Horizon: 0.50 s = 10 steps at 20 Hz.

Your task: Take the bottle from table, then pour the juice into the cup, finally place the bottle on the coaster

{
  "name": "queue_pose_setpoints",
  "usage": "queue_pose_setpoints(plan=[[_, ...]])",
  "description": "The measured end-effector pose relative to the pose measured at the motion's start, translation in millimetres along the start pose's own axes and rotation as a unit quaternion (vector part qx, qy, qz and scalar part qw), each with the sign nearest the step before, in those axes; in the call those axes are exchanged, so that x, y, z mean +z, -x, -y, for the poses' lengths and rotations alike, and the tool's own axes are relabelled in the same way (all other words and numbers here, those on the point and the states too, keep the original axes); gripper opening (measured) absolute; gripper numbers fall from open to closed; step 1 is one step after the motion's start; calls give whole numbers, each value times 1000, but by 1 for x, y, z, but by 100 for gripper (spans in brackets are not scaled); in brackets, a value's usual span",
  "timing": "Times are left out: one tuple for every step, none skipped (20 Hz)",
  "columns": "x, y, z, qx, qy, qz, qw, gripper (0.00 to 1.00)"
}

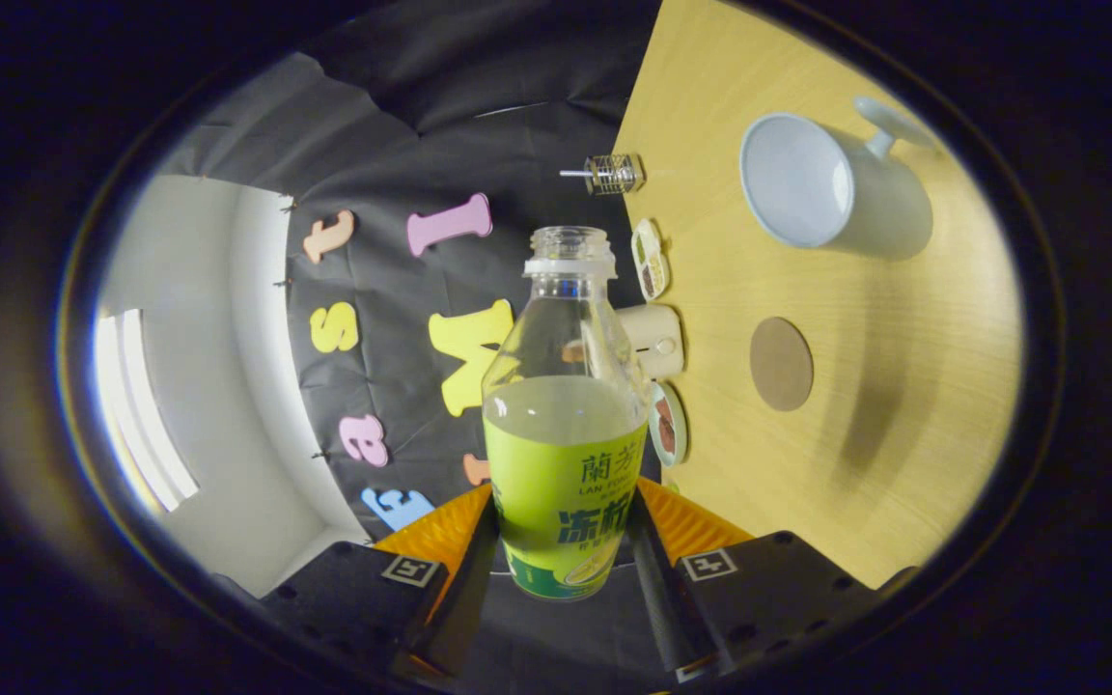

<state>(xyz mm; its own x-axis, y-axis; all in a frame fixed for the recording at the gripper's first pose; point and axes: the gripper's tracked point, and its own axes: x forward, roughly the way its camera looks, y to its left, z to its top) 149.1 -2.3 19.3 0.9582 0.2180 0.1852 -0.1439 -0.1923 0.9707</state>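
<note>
A pale wooden table (pixel 807 463) meets a black cloth wall (pixel 479 116), with a white wall (pixel 199 386) beyond it. The tool (pixel 564 541) grips the bottle (pixel 566 405), both fingers pressed on its labelled lower body. The bottle's long axis runs straight ahead between the fingers, its open, capless mouth pointing away from them. The white cup (pixel 831 183) and round brown coaster (pixel 781 364) sit apart on the table beside the bottle.

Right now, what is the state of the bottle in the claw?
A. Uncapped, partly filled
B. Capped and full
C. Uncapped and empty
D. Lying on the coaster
A: the bottle, held between both fingers of the claw, has an open neck with no cap, and liquid reaches only partway up.
</note>
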Motion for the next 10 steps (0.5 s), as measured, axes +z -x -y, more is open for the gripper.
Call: queue_pose_setpoints(plan=[[1,0,0,0,-3,3,1000,76],[2,0,1,-1,-5,4,1000,76],[3,-2,0,-1,-7,5,1000,76],[4,-3,-1,0,-11,6,1000,76],[4,-2,-2,2,-15,7,1000,76],[6,-3,-2,4,-22,11,1000,76],[7,-5,-3,7,-27,11,1000,76],[8,-4,-3,6,-32,13,999,76],[10,-4,-2,6,-34,14,999,76],[11,-3,-3,8,-38,14,999,76]])
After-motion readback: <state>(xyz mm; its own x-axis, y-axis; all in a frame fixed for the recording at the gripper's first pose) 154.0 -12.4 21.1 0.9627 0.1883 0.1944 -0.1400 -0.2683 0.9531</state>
